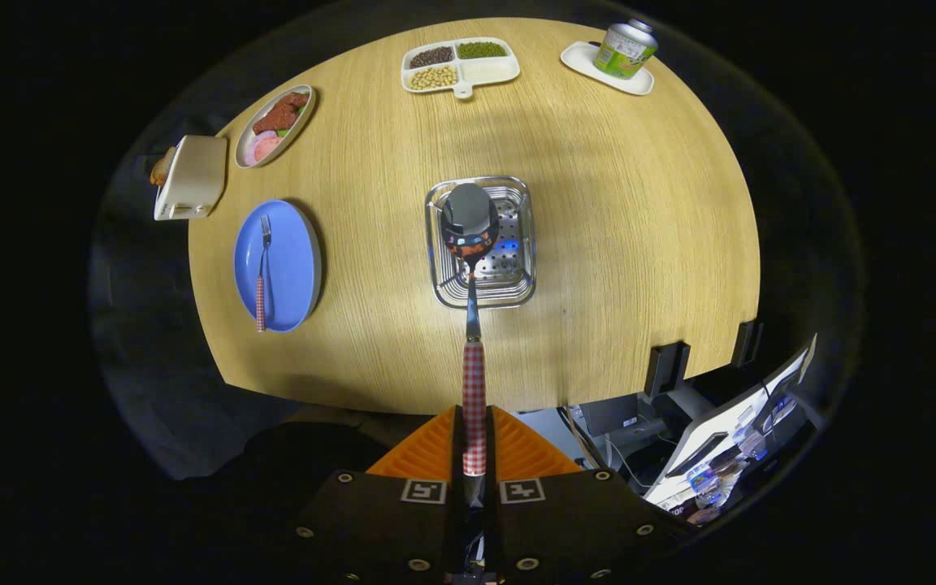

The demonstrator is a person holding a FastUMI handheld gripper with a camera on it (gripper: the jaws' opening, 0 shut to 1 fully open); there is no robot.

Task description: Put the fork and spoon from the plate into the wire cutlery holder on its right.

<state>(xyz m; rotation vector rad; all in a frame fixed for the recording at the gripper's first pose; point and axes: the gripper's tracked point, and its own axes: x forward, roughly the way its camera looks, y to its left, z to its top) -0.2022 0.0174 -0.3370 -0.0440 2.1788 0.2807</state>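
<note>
While claw (474,443) pinches spoon (472,244), holder (517,280) below

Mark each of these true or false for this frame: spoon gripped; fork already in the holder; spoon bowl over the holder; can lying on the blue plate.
1. The gripper is shut on the spoon handle. True.
2. The fork is already in the wire cutlery holder. False: it lies on the blue plate, left of the holder.
3. The spoon's bowl is over the holder. True.
4. The can lies on the blue plate. False: it sits on a white tray at the table's far side.
</note>
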